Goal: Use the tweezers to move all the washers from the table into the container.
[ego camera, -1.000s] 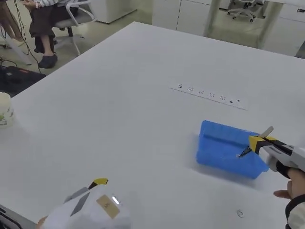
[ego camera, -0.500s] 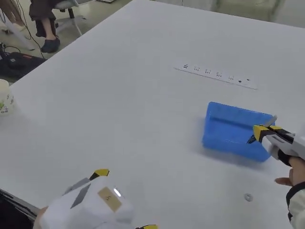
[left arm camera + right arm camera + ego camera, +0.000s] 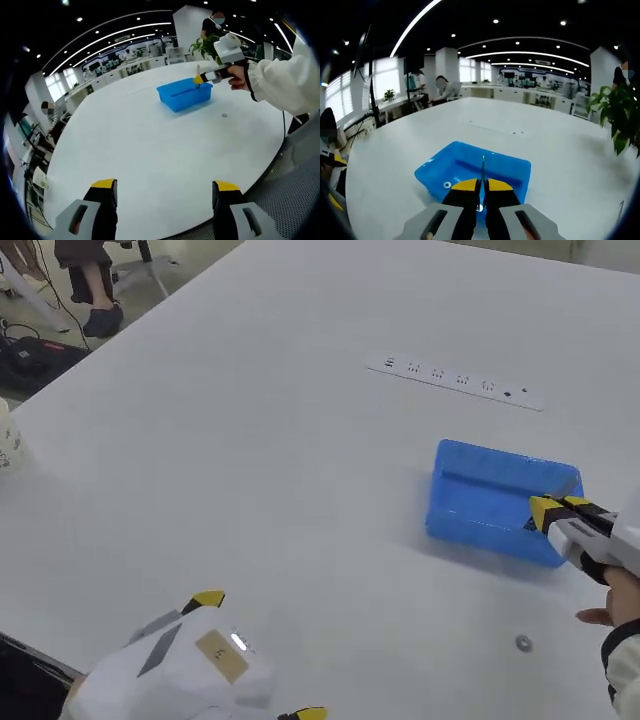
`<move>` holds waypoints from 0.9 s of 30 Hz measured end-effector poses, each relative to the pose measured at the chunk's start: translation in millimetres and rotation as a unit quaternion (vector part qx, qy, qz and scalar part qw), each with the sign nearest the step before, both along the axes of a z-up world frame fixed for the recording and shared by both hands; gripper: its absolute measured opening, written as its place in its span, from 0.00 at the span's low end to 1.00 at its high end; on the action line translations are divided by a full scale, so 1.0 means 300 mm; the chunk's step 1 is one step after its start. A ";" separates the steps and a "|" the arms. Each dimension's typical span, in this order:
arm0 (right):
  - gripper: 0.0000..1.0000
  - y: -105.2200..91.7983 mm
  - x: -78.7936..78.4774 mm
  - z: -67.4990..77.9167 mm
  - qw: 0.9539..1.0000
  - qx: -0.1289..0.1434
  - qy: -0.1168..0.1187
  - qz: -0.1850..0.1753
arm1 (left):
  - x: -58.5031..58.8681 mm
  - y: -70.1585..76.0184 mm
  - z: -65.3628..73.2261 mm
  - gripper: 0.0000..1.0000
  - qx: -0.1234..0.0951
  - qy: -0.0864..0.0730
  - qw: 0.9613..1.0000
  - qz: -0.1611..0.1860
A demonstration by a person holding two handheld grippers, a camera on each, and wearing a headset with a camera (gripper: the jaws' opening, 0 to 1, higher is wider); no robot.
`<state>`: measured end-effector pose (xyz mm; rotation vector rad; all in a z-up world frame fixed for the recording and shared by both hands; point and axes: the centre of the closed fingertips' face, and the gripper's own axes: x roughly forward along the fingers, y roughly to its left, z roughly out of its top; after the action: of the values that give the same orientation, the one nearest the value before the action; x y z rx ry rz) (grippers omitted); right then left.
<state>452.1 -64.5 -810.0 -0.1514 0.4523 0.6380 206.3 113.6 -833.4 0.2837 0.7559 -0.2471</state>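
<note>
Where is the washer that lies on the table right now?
In the head view the washer lies on the white table at the lower right, apart from the blue container, below the right hand-held gripper in the picture.

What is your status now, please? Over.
Left claw open, near table edge. Right claw shut on thin metal tweezers, over blue plastic container. One small metal washer inside; second washer on white table. Nothing in the way.
</note>
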 end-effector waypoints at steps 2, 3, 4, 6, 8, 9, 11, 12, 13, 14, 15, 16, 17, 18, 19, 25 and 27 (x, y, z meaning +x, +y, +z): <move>0.01 0.000 -0.003 0.000 1.000 0.001 -0.001 0.000 | -0.003 0.002 -0.004 0.79 0.001 0.004 1.000 0.000; 0.01 -0.002 -0.004 0.000 1.000 0.003 -0.002 -0.001 | -0.006 0.003 -0.005 0.79 0.002 0.006 1.000 0.000; 0.01 -0.005 -0.004 0.000 1.000 0.006 -0.001 -0.003 | -0.008 0.004 -0.004 0.78 0.003 0.005 1.000 0.000; 0.01 -0.013 -0.001 0.000 1.000 0.018 0.009 -0.012 | -0.010 0.006 -0.006 0.78 0.004 0.007 1.000 -0.001; 0.02 -0.022 0.002 0.001 0.999 0.021 0.015 -0.021 | -0.011 0.006 -0.008 0.78 0.005 0.008 1.000 -0.001; 0.02 -0.023 0.001 0.000 0.999 0.019 0.015 -0.022 | -0.010 0.007 -0.008 0.78 0.005 0.007 1.000 -0.001; 0.02 -0.021 -0.004 0.000 0.999 0.034 0.027 -0.030 | -0.009 0.008 -0.006 0.78 0.005 0.005 1.000 -0.001; 0.02 -0.021 -0.003 0.000 0.998 0.037 0.029 -0.029 | -0.010 0.008 -0.003 0.78 0.004 0.004 1.000 0.000; 0.02 -0.022 -0.001 0.001 0.999 0.034 0.026 -0.029 | -0.010 0.008 -0.002 0.78 0.004 0.004 1.000 0.000; 0.02 -0.024 0.002 0.001 0.999 0.032 0.024 -0.030 | -0.010 0.008 -0.001 0.78 0.004 0.003 1.000 0.000; 0.02 -0.022 0.004 0.002 0.999 0.035 0.024 -0.028 | -0.010 0.008 -0.002 0.78 0.004 0.003 1.000 -0.001; 0.02 -0.021 0.004 0.004 0.998 0.041 0.029 -0.029 | -0.010 0.007 -0.003 0.79 0.003 0.005 1.000 -0.001; 0.02 -0.021 0.005 0.005 0.998 0.043 0.032 -0.031 | -0.011 0.007 -0.003 0.79 0.003 0.005 1.000 -0.001; 0.02 -0.021 0.003 0.005 0.998 0.040 0.033 -0.031 | -0.011 0.007 0.001 0.79 0.003 0.003 1.000 -0.001; 0.02 -0.024 0.002 0.005 0.998 0.034 0.032 -0.031 | -0.011 0.007 0.003 0.79 0.003 0.002 1.000 0.000; 0.02 -0.029 -0.013 0.069 0.999 0.039 0.014 -0.034 | -0.009 0.006 0.014 0.79 0.001 -0.004 1.000 0.001; 0.02 -0.032 -0.020 0.097 0.999 0.034 0.002 -0.032 | -0.009 0.003 0.018 0.79 0.000 -0.006 1.000 0.000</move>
<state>446.0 -74.0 -780.9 -0.0700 0.4377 0.5904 203.7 114.5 -828.0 0.2859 0.7444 -0.2455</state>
